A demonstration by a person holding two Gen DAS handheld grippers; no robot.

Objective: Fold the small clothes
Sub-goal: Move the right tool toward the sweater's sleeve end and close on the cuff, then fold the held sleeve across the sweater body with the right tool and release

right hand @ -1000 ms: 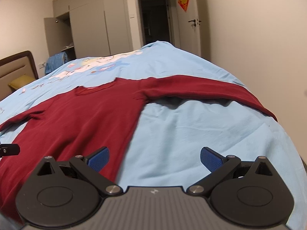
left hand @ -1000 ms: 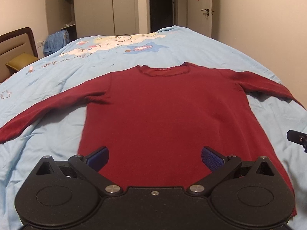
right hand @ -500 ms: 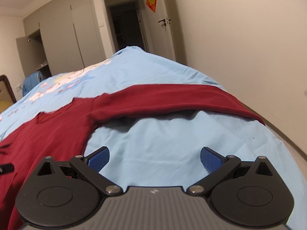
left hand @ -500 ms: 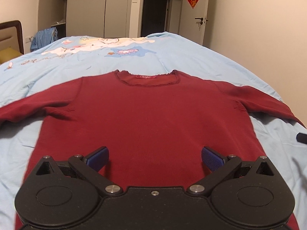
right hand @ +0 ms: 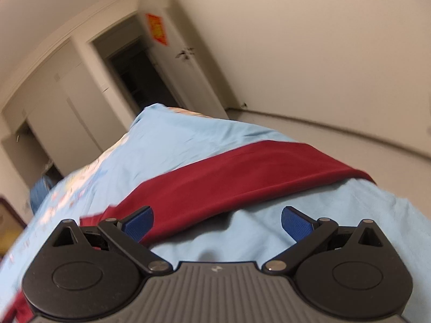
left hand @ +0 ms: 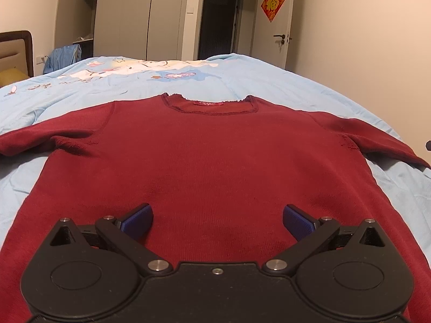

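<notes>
A dark red long-sleeved sweater [left hand: 210, 156] lies flat and face up on a light blue bed cover [left hand: 242, 72], neckline at the far end, both sleeves spread sideways. My left gripper [left hand: 217, 219] hovers open over the lower middle of its body, nothing between the blue pads. In the right wrist view the sweater's right sleeve [right hand: 242, 177] runs across the cover to the bed's edge. My right gripper [right hand: 216, 220] is open just in front of that sleeve, tilted, its left pad [right hand: 137, 222] over the sleeve near the armpit. A tip of the right gripper [left hand: 428, 144] shows at the left wrist view's right edge.
The bed cover [right hand: 188, 140] drops off at the right toward the floor [right hand: 336, 137] and a bare wall. Beyond the bed stand wardrobes [left hand: 140, 18], a dark doorway [left hand: 218, 27] and a door with a red decoration [left hand: 273, 2]. A headboard and yellow pillow [left hand: 10, 76] are far left.
The left gripper has shifted to centre over the sweater's body and come closer. The right gripper has swung right and tilted, moving up to the right sleeve. Both stay open.
</notes>
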